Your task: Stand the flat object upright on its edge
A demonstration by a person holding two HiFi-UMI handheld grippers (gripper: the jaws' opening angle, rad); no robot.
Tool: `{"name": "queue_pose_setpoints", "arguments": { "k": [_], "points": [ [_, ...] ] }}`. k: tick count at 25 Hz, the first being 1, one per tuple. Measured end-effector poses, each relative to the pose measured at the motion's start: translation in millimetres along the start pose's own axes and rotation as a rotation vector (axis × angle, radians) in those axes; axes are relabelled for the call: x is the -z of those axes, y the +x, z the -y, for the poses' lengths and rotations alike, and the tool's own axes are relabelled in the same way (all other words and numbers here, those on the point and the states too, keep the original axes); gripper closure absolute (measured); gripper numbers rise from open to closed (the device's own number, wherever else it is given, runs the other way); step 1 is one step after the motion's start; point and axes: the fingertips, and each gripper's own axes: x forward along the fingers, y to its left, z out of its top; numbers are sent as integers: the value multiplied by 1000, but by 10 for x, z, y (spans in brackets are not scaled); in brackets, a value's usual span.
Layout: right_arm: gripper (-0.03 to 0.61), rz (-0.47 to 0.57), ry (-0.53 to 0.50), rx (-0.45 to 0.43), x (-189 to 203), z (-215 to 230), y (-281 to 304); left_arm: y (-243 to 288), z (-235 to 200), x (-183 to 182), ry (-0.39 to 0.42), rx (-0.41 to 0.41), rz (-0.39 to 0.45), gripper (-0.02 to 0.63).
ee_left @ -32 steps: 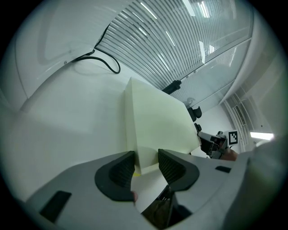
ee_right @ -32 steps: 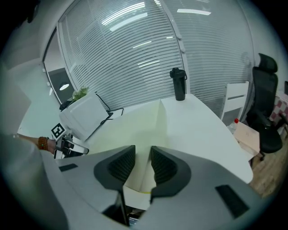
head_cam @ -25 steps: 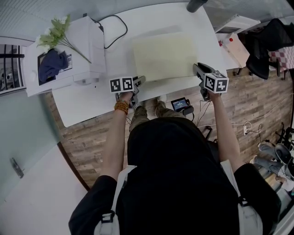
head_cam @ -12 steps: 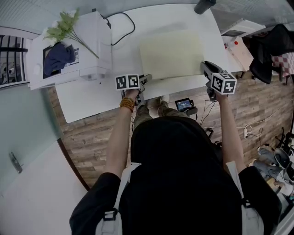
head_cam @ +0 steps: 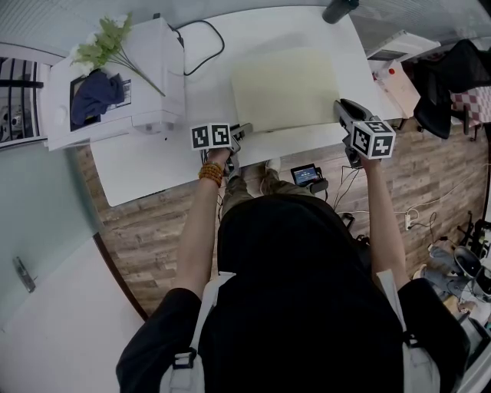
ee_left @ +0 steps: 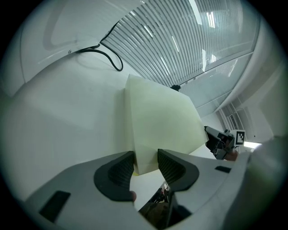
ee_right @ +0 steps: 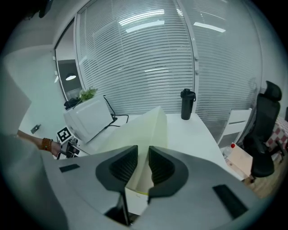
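Observation:
A pale yellow flat board [head_cam: 284, 88] lies on the white table [head_cam: 153, 165], with its near edge at the table's front. My left gripper [head_cam: 244, 131] is at the board's near left corner. In the left gripper view that corner [ee_left: 145, 152] fills the gap between the two pads, and the jaws are closing slightly. My right gripper [head_cam: 338, 108] is at the near right corner. Its jaws are closing too, with the board's edge [ee_right: 143, 148] pressed between the pads. The board [ee_right: 150, 123] looks tilted up from the table.
A white box [head_cam: 126, 80] with a green plant [head_cam: 107, 46] and dark cloth on it stands at the table's left. Behind the board run a black cable [head_cam: 201, 46] and a dark bottle [head_cam: 337, 9]. A small device [head_cam: 307, 175] lies on the wooden floor.
Both grippers stay at the board's near corners. The head view has shifted a little since a second ago, and the board has barely moved.

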Motion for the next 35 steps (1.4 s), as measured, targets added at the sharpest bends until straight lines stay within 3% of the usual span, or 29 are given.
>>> {"name": "queue_pose_setpoints", "arguments": {
  "k": [21, 35],
  "points": [
    [518, 33, -101, 17, -329, -308, -152, -18, -10, -10, 16, 33, 28, 449],
    [522, 39, -136, 5, -404, -447, -235, -49, -24, -8, -22, 46, 42, 451]
  ]
}}
